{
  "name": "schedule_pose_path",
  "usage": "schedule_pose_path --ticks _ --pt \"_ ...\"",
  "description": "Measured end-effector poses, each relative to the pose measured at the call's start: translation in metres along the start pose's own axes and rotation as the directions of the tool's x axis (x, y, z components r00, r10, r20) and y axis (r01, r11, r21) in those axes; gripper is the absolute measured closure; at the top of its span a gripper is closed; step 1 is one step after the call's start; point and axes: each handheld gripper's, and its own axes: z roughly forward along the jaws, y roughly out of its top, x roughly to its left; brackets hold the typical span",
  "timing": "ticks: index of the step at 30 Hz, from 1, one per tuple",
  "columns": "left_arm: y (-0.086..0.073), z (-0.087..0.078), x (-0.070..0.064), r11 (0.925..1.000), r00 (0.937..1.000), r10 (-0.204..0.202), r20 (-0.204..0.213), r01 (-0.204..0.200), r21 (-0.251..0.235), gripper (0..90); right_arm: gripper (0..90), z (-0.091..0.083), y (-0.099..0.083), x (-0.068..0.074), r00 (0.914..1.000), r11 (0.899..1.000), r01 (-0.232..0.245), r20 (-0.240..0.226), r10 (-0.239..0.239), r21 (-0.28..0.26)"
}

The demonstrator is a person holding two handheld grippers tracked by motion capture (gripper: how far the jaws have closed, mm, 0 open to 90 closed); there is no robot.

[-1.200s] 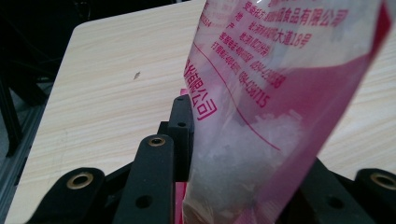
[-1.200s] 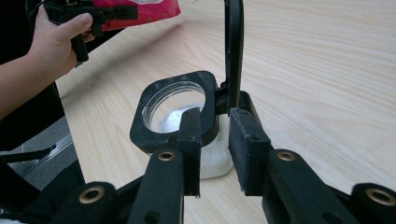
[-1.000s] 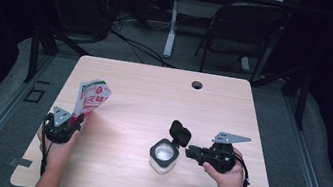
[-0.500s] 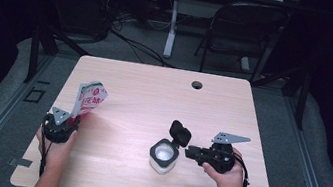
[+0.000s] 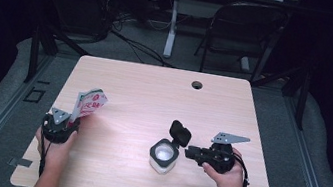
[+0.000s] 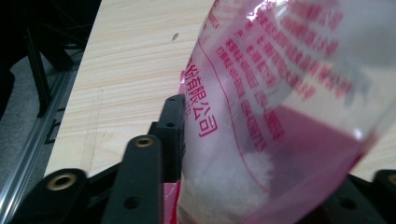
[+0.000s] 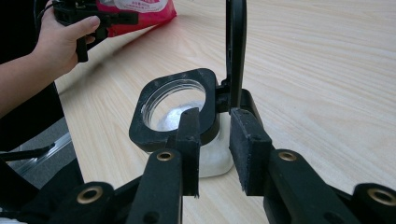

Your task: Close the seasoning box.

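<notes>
Wood surface: pale wooden tabletop, with a small round hole near the middle of its far edge.
Right tongs: right gripper near the front right corner, held in the person's right hand; a grey three-cornered plate sits on top. In the right gripper view its jaws are pinched on the rim of the jar, one jaw inside the mouth and one outside.
Jar: white square jar with a black collar, standing toward the front edge, right of centre; its black flip lid stands open and upright at the hinge. White material shows inside.
Left tongs: left gripper near the front left corner, held in the left hand; its jaws are clamped on the bottom of the bag.
Bag: clear plastic bag with red print and white granules, raised from the gripper and leaning toward the far right, above the tabletop's left edge.
</notes>
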Motion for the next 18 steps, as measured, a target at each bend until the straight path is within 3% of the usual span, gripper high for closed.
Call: schedule_pose_path --ticks 4,6,12,18 --pt "0.002 -0.002 -0.003 0.9995 0.9994 0.029 -0.021 -0.029 -0.014 45.4 73.2 0.000 0.000 0.000 1.0000 1.000 -0.001 -0.001 0.001 0.000" --pt "0.003 -0.003 -0.004 0.9994 0.9995 0.028 -0.011 -0.028 -0.021 39.0 72.8 0.000 0.000 0.000 1.0000 1.000 -0.003 -0.001 0.003 0.000" --pt "0.004 -0.003 -0.007 0.9992 0.9995 0.029 0.015 -0.029 -0.029 33.6 71.7 0.000 0.000 0.000 1.0000 1.000 -0.001 0.000 0.001 -0.002" --pt "0.007 -0.006 -0.010 0.9984 0.9976 0.039 0.057 -0.036 -0.044 34.0 69.8 -0.001 0.000 -0.001 1.0000 1.000 -0.002 0.000 0.002 0.003"
